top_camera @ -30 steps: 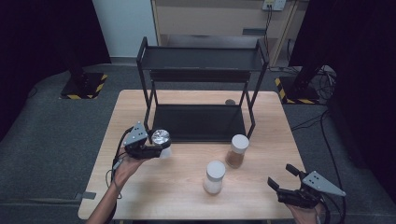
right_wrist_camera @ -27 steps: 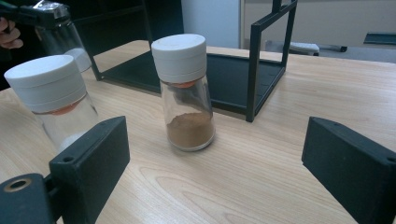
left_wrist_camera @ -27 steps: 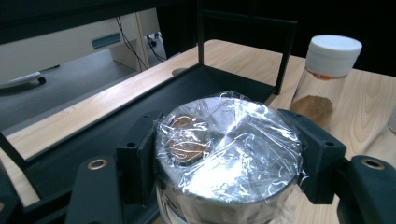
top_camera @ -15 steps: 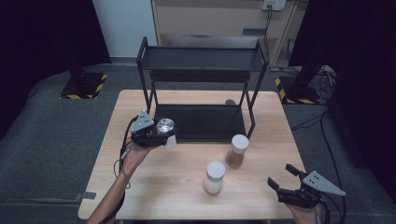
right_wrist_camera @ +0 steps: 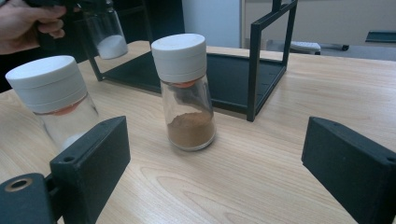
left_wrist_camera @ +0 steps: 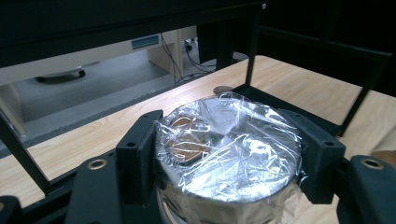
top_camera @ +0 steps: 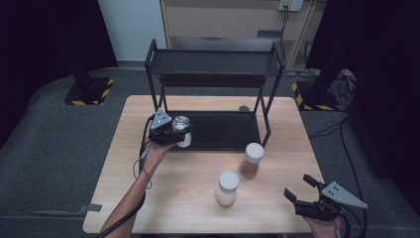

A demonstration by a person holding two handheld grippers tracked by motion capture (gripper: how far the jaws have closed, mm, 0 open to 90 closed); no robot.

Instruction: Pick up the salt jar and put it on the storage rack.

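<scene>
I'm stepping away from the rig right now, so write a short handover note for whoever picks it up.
Left gripper: shut on the foil-topped jar, held at the front left edge of the black rack's lower shelf, not yet set down.
Right gripper: open, holding nothing, at the near right table edge.
Brown-powder jar and white-powder jar stand on the table in front of the rack.
Left to do, probably: place the held jar, then shelve the other two.

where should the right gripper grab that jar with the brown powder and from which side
Grip the brown-powder jar on the clear glass body just under its white cap, where the wall looks straight. Probably come in level from the near table edge, where the right gripper waits with jaws open; the jar stands upright, with the white-powder jar apart on its left.
</scene>
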